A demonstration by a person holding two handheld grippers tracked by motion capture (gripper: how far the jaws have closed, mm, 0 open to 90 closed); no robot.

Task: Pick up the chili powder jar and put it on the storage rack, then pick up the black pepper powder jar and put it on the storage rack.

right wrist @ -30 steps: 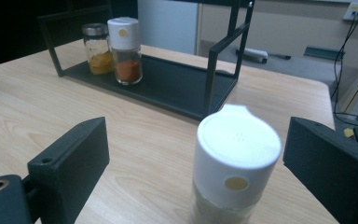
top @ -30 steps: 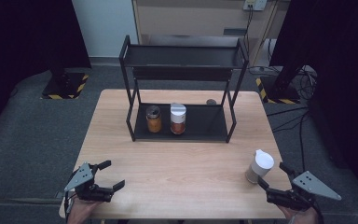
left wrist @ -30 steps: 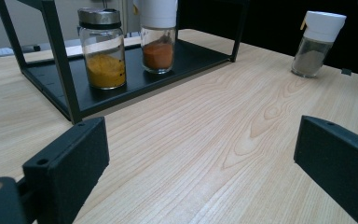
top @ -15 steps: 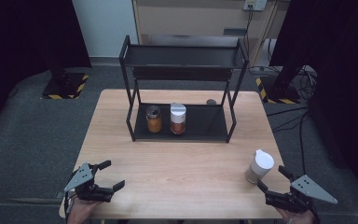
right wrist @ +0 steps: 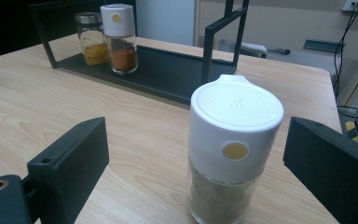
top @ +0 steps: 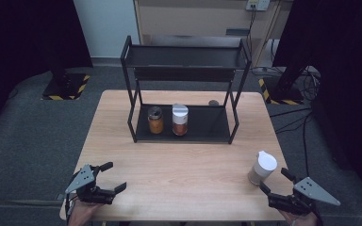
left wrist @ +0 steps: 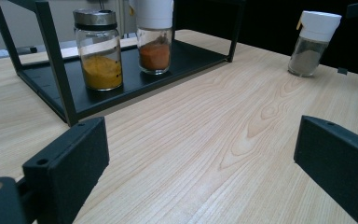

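While the right gripper (top: 273, 182) sits at the table's (top: 193, 165) near right corner, jaws wide apart, the white-capped spice jar (top: 262, 167) stands upright just ahead of it, between the jaws in the right gripper view and untouched. At the near left corner the left gripper (top: 114, 178) is also spread open, holding nothing, well apart from the black rack (top: 184, 129) with its two jars

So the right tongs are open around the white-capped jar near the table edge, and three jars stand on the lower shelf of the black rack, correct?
Not three: the high view shows two jars on the lower shelf of the black rack, an orange-filled jar and a red-filled jar. The rest holds: the right tongs are open around the white-capped jar.
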